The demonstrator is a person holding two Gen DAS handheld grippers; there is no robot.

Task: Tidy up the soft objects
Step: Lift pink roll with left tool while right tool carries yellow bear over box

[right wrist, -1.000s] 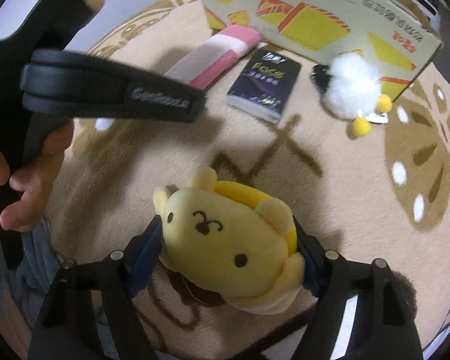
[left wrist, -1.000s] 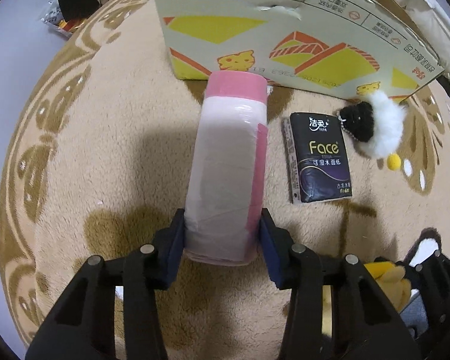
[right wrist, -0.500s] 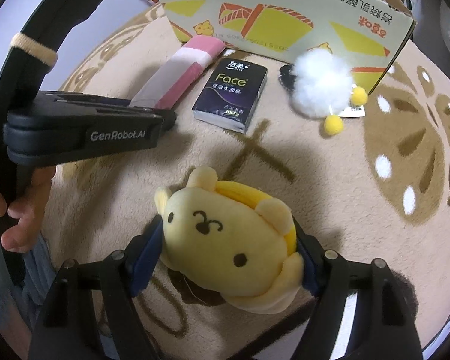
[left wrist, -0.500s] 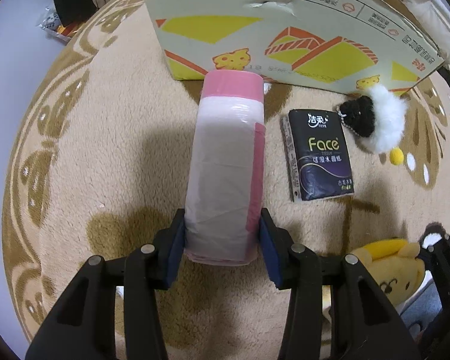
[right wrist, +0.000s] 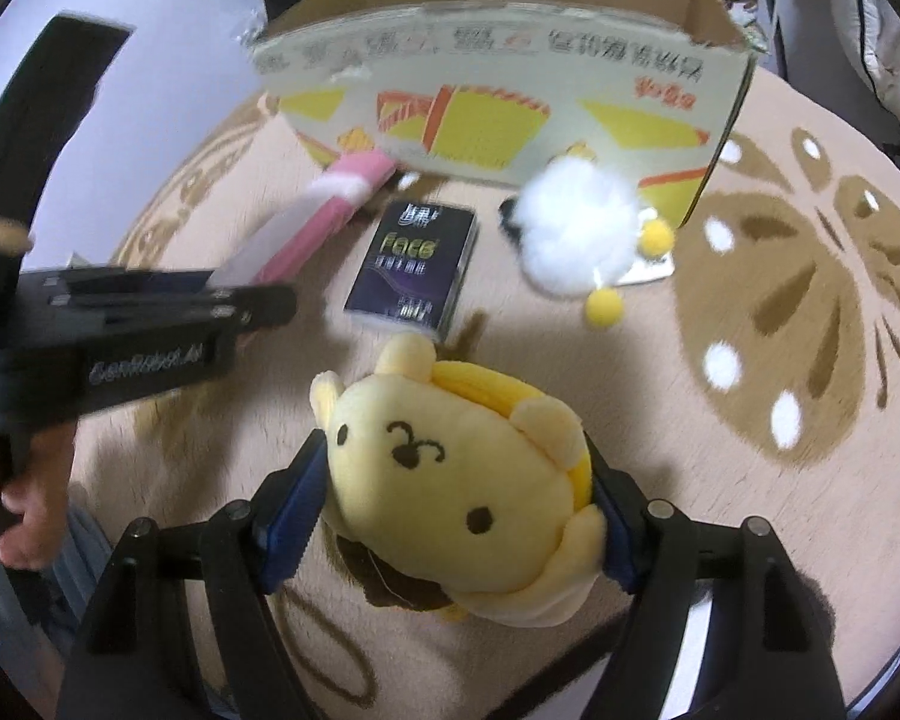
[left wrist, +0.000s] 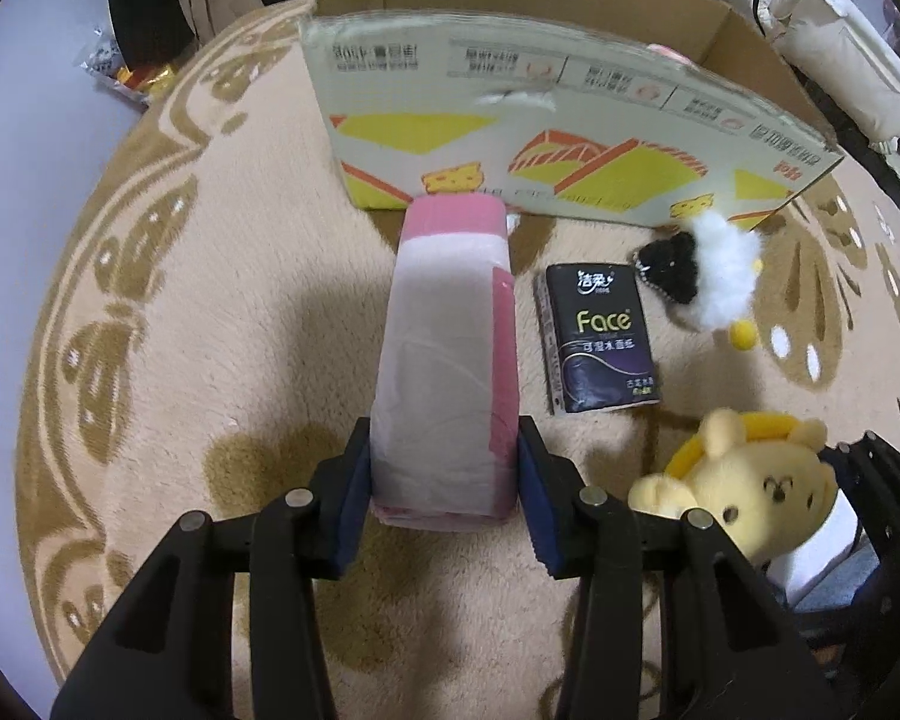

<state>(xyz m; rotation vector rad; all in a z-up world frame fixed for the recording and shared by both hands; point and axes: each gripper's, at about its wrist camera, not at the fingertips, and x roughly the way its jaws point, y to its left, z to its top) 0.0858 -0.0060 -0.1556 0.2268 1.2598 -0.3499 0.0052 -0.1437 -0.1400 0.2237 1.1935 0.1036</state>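
Surface: a round, deep-pile beige rug with tan leaf and butterfly motifs, lying on a pale, smooth floor visible at the left edge of both views. White padded fabric lies beyond the rug at the upper right of the left wrist view.

Left to right across the rug. The left gripper, with black arms and blue pads, pinches the near end of a long pink-and-white roll wrapped in glossy film; the roll extends away towards the box, its far end pink. Behind stands an open cardboard box, corrugated brown inside, its near wall printed with yellow and orange shapes. Right of the roll, flat on the pile, lies a dark rectangular tissue pack lettered "Face". Just beyond it sits a fluffy white-and-black pompom toy with small yellow balls, close to the box's corner.

Nearest, the right gripper clamps a soft yellow plush animal between its blue pads, face up, with stitched dark features and rounded ears. A hand grips the left device's handle.
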